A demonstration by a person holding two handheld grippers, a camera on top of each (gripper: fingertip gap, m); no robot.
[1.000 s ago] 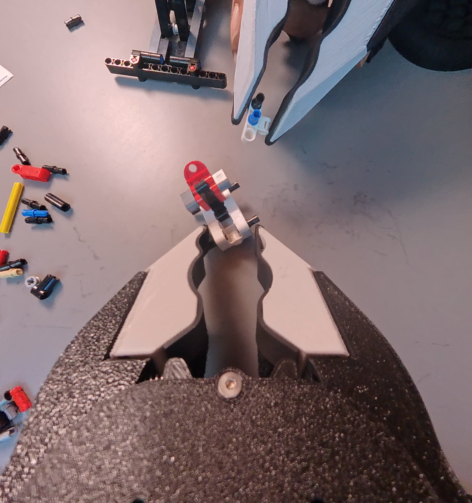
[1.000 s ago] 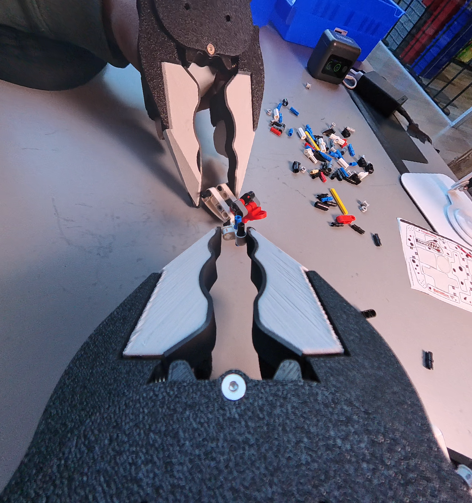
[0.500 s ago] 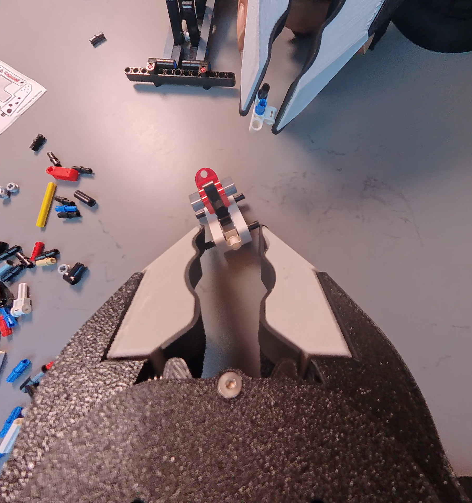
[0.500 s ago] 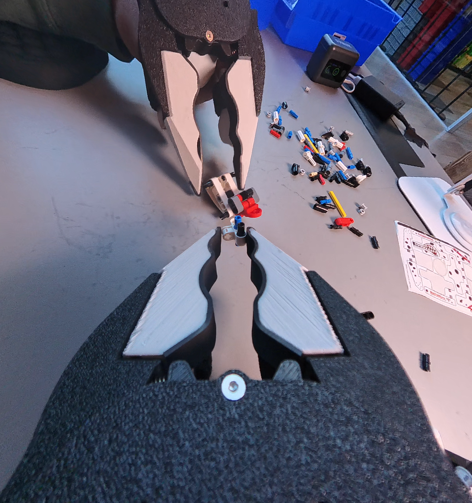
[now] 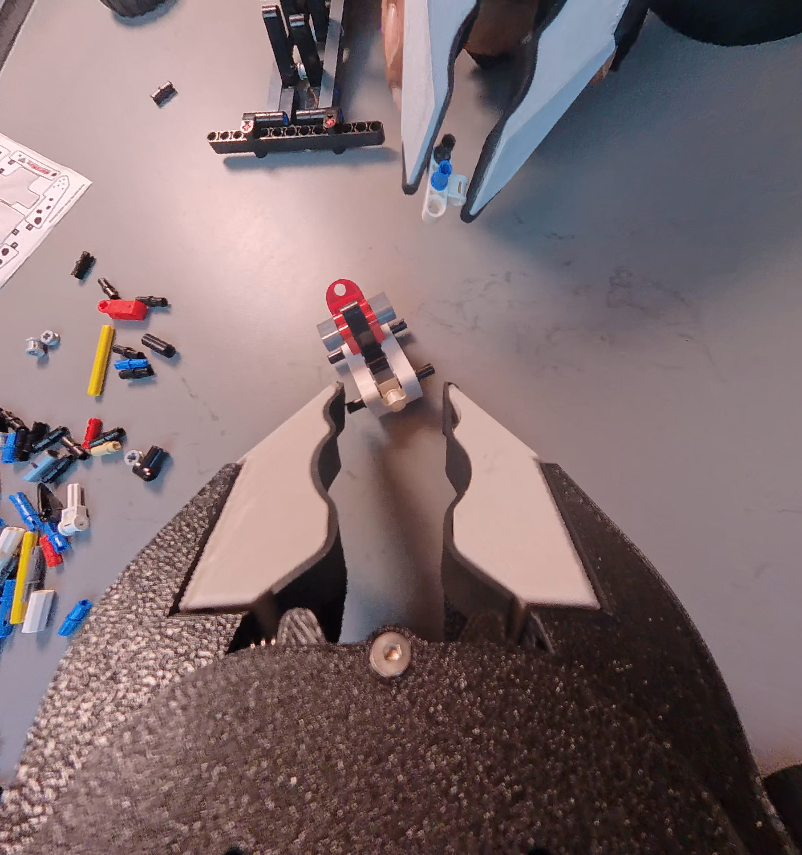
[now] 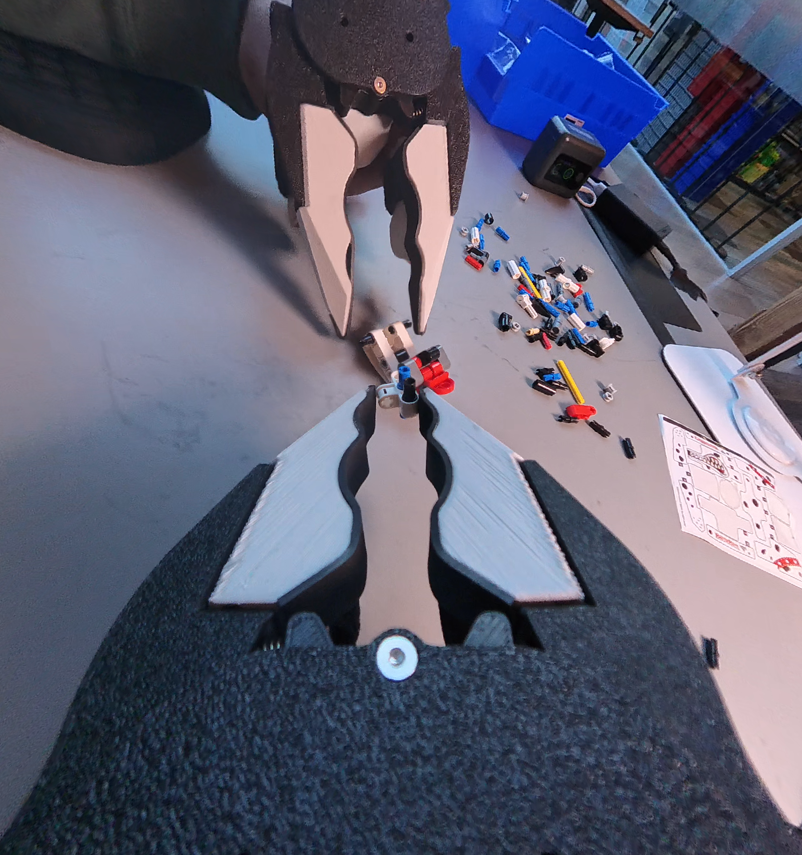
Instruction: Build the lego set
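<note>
On a grey workbench, the left gripper point(image 5: 393, 393) is hovering with its pale grey fingers spread apart and holding nothing, its tips flanking but not touching the near end of a small red, grey and black Lego sub-assembly point(image 5: 367, 351) that is lying on the grey tabletop point(image 5: 621, 370) just ahead of them. Facing it from across the table, the right gripper point(image 6: 395, 399) is pinching a small white connector fitted with a blue pin and a black pin point(image 6: 398, 389) between its white ribbed fingertips, holding that piece just short of the sub-assembly's red end; whether the two pieces are touching cannot be told. In the left wrist view, that held connector is showing apart from the sub-assembly, between the right gripper's tips. Farther out, a black beam frame of Lego Technic parts point(image 5: 297, 132) is standing beside the right gripper. A scatter of loose blue, black, red, white and yellow pins and axles point(image 5: 34, 486) is lying off to the left gripper's left, with a long yellow axle point(image 5: 100, 360) and a red connector point(image 5: 121, 308) nearer the middle. A printed white sticker sheet point(image 6: 736, 504) is lying flat beyond them, next to a white plastic pad point(image 6: 695, 374). At the far edge, a small black box-shaped device point(image 6: 563, 159) is sitting in front of a blue plastic bin point(image 6: 556, 88).
</note>
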